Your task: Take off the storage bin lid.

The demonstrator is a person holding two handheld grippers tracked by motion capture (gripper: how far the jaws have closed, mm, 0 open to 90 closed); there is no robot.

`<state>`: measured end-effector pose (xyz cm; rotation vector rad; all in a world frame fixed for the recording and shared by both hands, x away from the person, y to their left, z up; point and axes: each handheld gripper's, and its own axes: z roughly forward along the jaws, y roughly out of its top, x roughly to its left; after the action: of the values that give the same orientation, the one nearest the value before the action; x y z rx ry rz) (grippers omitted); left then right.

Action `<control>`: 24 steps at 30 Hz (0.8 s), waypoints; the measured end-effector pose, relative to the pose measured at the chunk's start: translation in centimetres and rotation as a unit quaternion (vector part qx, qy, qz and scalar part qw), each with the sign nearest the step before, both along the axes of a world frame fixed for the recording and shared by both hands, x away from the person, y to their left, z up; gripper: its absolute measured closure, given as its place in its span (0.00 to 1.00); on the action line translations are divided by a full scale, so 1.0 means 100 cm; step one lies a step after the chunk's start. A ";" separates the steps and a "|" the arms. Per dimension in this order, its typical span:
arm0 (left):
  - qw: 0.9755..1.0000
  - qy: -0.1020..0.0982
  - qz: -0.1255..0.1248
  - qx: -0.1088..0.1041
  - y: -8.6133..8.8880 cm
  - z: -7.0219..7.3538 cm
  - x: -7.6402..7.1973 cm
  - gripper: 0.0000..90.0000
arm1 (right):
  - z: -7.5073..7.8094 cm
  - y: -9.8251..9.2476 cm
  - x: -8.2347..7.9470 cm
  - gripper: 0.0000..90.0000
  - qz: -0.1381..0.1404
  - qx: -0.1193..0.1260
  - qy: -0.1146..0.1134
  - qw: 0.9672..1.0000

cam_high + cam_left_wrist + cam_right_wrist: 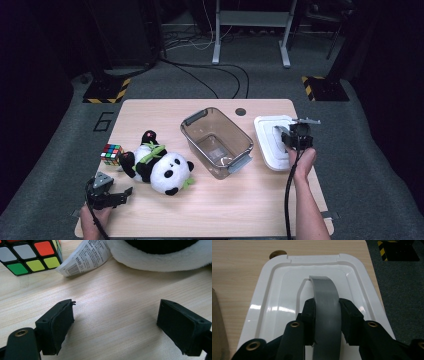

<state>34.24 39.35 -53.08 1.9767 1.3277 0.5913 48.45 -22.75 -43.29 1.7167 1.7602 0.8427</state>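
Lid handle (325, 302) sits clamped between right hand-held gripper (326, 315) pads.

We see the pale wooden table (240, 200) evenly lit from above, its surroundings falling to near black with vignetted corners. Soft shadows sit under the black jaws in the left gripper view. Glare streaks the glossy white plastic lid (274, 307). The high view is soft and low-detail; near jaw parts blur slightly.
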 end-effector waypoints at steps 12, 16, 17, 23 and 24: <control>1.000 0.000 -0.001 0.000 0.000 0.000 0.000 0.15 | -0.021 0.003 0.001 0.74 -0.028 0.006 0.008 1.000; 1.000 -0.001 -0.001 0.000 0.000 0.000 0.000 0.15 | -0.028 0.004 0.002 0.74 -0.038 0.001 0.006 0.999; 1.000 -0.001 -0.001 0.000 0.000 0.000 0.000 0.15 | -0.030 0.005 0.002 0.74 -0.040 -0.002 0.007 0.999; 1.000 0.000 0.002 -0.004 -0.001 0.000 0.000 0.15 | -0.039 0.007 0.006 0.74 -0.043 -0.013 0.017 0.999; 1.000 0.000 0.002 -0.003 -0.001 0.000 0.000 0.15 | -0.040 0.007 0.006 0.74 -0.041 -0.015 0.020 0.999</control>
<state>34.21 39.30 -53.11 1.9692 1.3310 0.5878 49.07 -22.07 -47.31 1.7854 1.7067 0.7488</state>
